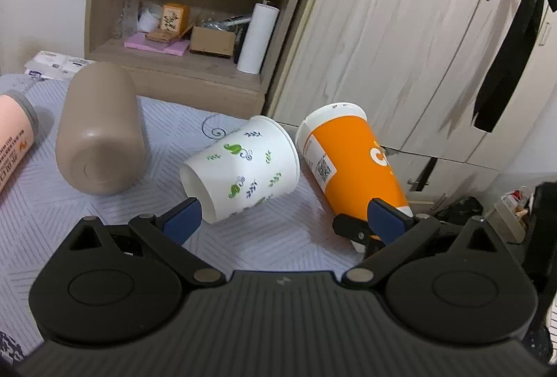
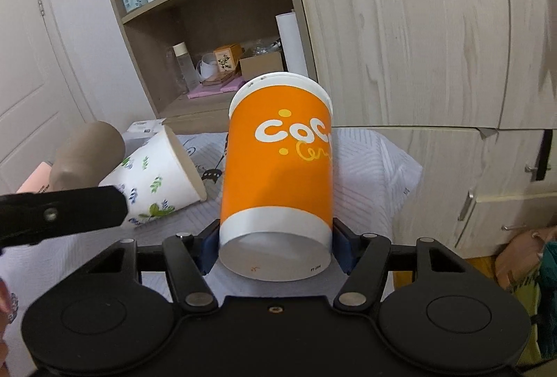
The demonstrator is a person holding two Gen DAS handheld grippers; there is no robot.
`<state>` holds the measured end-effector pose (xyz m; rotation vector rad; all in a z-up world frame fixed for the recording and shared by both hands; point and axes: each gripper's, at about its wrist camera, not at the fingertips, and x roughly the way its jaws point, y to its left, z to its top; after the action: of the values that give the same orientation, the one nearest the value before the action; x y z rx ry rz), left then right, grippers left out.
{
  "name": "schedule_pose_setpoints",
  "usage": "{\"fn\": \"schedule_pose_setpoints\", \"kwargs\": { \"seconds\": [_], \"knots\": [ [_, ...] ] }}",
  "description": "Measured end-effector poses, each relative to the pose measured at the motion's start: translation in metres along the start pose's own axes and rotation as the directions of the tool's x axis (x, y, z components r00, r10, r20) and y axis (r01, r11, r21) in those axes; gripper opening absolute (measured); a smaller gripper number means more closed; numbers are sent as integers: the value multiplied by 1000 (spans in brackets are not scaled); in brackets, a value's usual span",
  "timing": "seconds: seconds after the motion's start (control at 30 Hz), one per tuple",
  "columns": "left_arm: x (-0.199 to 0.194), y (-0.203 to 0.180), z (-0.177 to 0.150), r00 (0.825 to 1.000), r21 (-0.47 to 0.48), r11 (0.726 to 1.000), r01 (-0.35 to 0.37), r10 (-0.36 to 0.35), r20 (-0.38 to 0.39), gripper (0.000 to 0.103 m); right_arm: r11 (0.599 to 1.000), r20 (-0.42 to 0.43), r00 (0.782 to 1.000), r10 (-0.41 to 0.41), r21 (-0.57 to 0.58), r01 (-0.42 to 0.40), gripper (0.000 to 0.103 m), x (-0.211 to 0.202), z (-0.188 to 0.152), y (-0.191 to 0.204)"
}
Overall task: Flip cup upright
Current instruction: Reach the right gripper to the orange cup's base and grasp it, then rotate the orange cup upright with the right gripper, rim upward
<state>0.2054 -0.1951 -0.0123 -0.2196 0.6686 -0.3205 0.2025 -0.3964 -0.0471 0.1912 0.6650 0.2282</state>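
Observation:
An orange paper cup (image 2: 278, 168) is clamped near its base between the blue pads of my right gripper (image 2: 275, 248), tilted with its rim pointing up and away. It also shows in the left wrist view (image 1: 351, 161), with the right gripper (image 1: 362, 227) at its base. A white leaf-print paper cup (image 1: 243, 168) lies on its side on the table, base towards my left gripper (image 1: 285, 217), which is open and empty just in front of it. The white cup shows in the right wrist view (image 2: 156, 182) too, behind a black finger of the left gripper (image 2: 62, 213).
A tan bottle (image 1: 99, 130) and a pink bottle (image 1: 14, 140) lie on their sides on the patterned tablecloth (image 1: 261, 237) at the left. A shelf unit (image 1: 195, 11) with clutter and a wardrobe (image 1: 400, 29) stand behind the table.

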Motion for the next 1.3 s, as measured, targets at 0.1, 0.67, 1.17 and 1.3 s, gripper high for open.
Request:
{"fn": "schedule_pose_setpoints", "kwargs": {
  "seconds": [0.1,0.67,1.17,1.3],
  "knots": [
    [-1,2,-2,1000,-8,1000,19,-19,-13,103,1000,-7,1000,-10,10,10,69,-13,-6,4],
    [-14,13,-24,959,-120,962,244,-258,-115,103,971,-50,994,97,222,-84,69,-79,-63,12],
    [-74,74,-24,974,-101,978,182,-194,-120,103,976,-168,964,206,109,-190,69,-60,-66,108],
    [-83,99,-25,977,-134,977,166,-181,-111,103,981,-220,957,190,80,-176,69,-44,-67,138]
  ]
}}
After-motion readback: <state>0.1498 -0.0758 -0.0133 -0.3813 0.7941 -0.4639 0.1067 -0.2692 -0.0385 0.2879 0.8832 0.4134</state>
